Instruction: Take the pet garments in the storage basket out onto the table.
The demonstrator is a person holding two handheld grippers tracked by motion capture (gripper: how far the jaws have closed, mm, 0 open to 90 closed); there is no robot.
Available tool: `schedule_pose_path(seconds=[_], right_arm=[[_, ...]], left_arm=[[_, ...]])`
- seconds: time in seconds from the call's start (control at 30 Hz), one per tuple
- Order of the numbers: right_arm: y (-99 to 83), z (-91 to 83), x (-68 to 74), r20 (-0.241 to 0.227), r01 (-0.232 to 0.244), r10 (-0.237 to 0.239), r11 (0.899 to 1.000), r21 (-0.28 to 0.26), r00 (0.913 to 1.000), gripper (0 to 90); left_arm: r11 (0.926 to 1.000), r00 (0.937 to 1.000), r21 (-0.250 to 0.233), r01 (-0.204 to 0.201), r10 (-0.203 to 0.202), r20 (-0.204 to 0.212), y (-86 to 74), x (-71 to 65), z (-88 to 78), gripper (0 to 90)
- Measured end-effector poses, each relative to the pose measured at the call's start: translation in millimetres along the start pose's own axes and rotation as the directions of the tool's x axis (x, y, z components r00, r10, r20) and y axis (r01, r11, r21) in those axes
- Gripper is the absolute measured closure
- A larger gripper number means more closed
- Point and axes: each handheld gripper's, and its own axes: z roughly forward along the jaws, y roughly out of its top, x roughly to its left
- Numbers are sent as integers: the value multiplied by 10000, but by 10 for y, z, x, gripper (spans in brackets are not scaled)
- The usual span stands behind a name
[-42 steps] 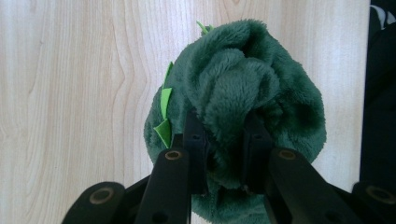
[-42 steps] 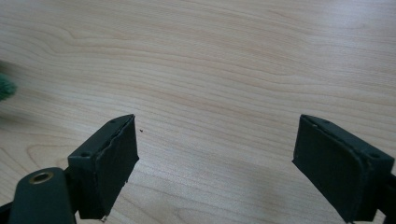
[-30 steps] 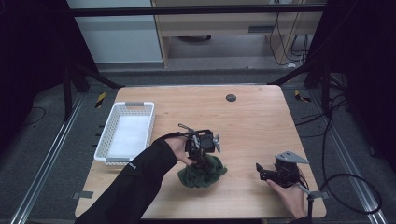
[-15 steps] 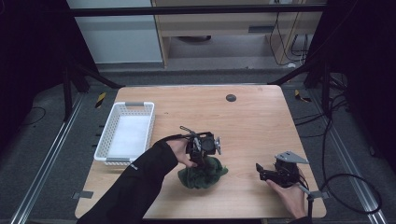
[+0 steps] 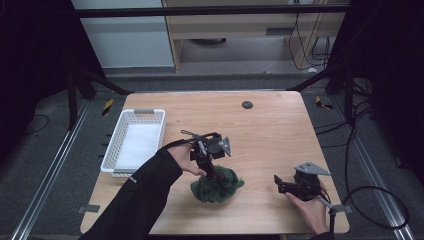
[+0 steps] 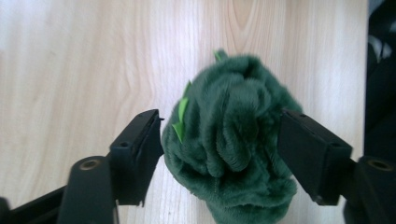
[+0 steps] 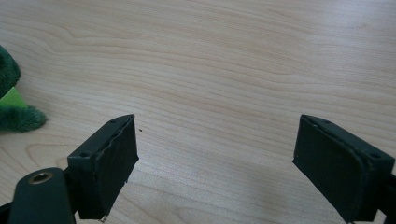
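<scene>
left gripper (image 6: 219,140) just let go of the dark green plush toy (image 6: 233,154)

jaws have just been opening, pads flanking the toy near the wooden table's (image 5: 280,135) front edge — lifting crooked could snag the fur; right gripper (image 7: 215,163) wide, empty.

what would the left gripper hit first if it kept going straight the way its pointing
Most likely the green plush toy. The left gripper, whose jaws have just been opening, points down at it with the toy between the open jaws; the wooden table lies right underneath. How much gap remains is unclear.

Fuzzy green plush toy (image 6: 233,140), matt wooden table (image 5: 270,130)
</scene>
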Motion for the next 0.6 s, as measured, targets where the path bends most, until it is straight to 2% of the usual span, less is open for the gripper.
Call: schedule_pose_path(seconds=[0.1, 0.2, 0.23, 0.3, 0.37, 0.4, 0.43, 0.47, 0.5, 0.53, 0.57, 0.6], right_arm=[[1, -1, 0, 10, -31, 31, 10000, 8, 10000, 136], [0, -2, -2, 15, -23, 23, 10000, 3, 10000, 136], [0, -2, -2, 15, -23, 23, 10000, 3, 10000, 136], [2, -6, -3, 32, -24, 24, 10000, -28, 10000, 135], [4, -9, -3, 21, -39, 39, 10000, -54, 10000, 135], [5, -9, -1, 16, -71, 71, 10000, -50, 10000, 135], [5, -9, -1, 16, -71, 71, 10000, -50, 10000, 135], [5, -10, -1, 5, -70, 70, 10000, -53, 10000, 135], [6, -11, 0, 3, -71, 71, 10000, -51, 10000, 135], [6, -11, 0, 3, -71, 71, 10000, -51, 10000, 135], [6, -10, 0, 8, -63, 63, 10000, -57, 10000, 135], [6, -9, -1, 16, -73, 74, 10000, -63, 10000, 134]], left_arm=[[9960, 9989, -796, 411, -429, -207, -26, 2, -135, 255], [9888, 9956, -1309, 722, -794, -506, -56, -6, -220, 237], [9888, 9956, -1309, 722, -794, -506, -56, -6, -220, 236], [9755, 9879, -1869, 1165, -1332, -797, -113, -36, -279, 236], [9735, 9862, -1939, 1215, -1406, -878, -128, -44, -291, 228], [9591, 9779, -2402, 1496, -1794, -1071, -176, -73, -308, 222], [9591, 9779, -2402, 1496, -1794, -1071, -176, -73, -308, 220], [9431, 9682, -2827, 1753, -2172, -1243, -234, -99, -332, 218], [9336, 9636, -3069, 1847, -2335, -1304, -265, -111, -343, 215], [9336, 9636, -3069, 1847, -2335, -1304, -265, -111, -343, 214], [9194, 9559, -3377, 2018, -2600, -1365, -306, -122, -356, 214], [8967, 9436, -3854, 2178, -2944, -1515, -373, -144, -378, 213]])
